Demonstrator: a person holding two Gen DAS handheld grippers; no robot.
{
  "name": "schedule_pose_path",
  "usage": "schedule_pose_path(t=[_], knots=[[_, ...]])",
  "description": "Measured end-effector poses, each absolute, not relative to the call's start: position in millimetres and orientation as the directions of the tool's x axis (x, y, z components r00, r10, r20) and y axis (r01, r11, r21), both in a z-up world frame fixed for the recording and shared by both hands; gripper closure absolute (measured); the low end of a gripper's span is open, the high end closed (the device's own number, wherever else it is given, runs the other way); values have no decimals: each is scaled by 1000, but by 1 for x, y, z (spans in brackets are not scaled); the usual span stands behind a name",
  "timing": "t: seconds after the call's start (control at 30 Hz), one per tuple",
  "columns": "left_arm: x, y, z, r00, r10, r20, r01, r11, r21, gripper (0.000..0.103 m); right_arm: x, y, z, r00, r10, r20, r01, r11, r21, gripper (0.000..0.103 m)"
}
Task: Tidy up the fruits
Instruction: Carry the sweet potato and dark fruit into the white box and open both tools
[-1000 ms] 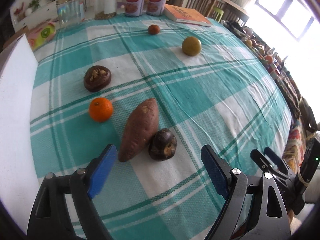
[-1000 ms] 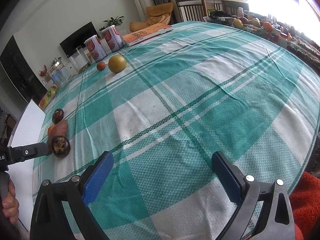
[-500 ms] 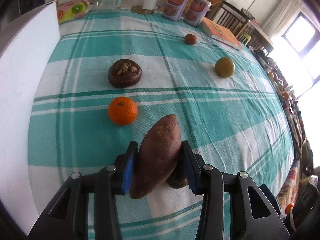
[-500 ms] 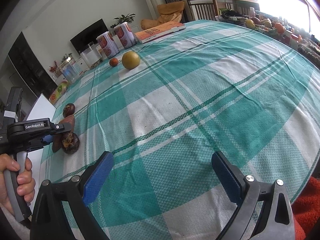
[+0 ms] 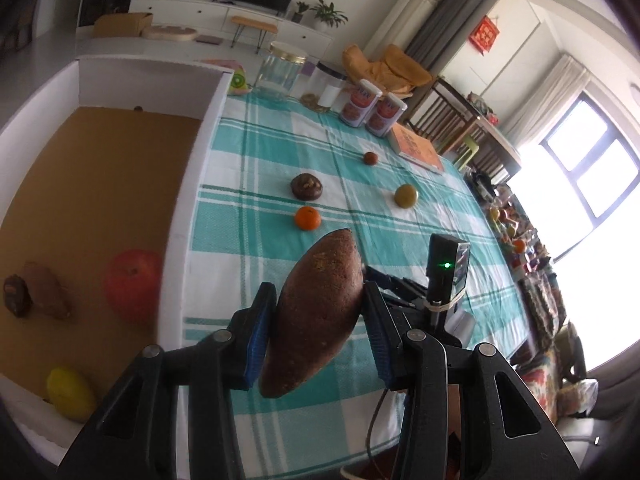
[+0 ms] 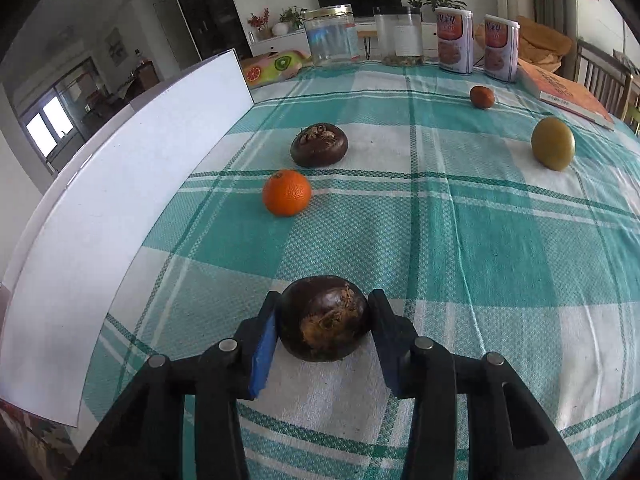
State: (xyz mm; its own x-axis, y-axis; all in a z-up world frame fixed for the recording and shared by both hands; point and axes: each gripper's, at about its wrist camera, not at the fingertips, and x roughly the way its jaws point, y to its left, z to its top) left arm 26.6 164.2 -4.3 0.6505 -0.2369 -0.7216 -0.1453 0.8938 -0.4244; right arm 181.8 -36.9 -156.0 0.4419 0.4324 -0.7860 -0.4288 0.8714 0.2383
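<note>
Brown sweet potato lifted lengthwise; dark round fruit on tablecloth.

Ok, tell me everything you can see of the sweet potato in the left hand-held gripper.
The sweet potato is long, spindle-shaped and tapered at both ends, with dull reddish-brown skin and a small orange scar near its upper end. It stands tilted, tip pointing up and away, lifted above the checked tablecloth. The left hand-held gripper clamps its lower middle, a blue pad pressing each side. Nothing else touches it.

Left wrist view high above table, right low, both facing orange.
</note>
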Motion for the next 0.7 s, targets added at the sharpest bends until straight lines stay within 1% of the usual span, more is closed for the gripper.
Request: schedule_pose_path(t=[0.1,0.17,0.3,0.4,0.47,0.53,0.7], knots=[[9,194,1,661,-164,-733,-202,901,-384,58,172,-56,-144,455,461,-762,-377,875,305,59],[0,216,1,659,-119,-743,-243,901,-359,58,162,-56,-123,453,510,-731,-378,853,360,59],[-10,261,-12,625,38,-780,-371,893,-253,58,127,-7,-71,386,643,-661,-487,751,446,59],[-16,291,-32,587,111,-802,-474,850,-230,58,97,56,-50,269,727,-632,-594,641,486,59],[-25,302,-42,571,144,-808,-517,828,-218,58,76,97,-50,189,742,-643,-654,584,482,59],[-32,306,-49,556,170,-814,-541,818,-198,58,58,131,-58,129,729,-672,-701,546,458,59],[-47,311,-56,519,251,-817,-598,789,-138,55,40,187,-73,106,666,-738,-770,525,364,58]])
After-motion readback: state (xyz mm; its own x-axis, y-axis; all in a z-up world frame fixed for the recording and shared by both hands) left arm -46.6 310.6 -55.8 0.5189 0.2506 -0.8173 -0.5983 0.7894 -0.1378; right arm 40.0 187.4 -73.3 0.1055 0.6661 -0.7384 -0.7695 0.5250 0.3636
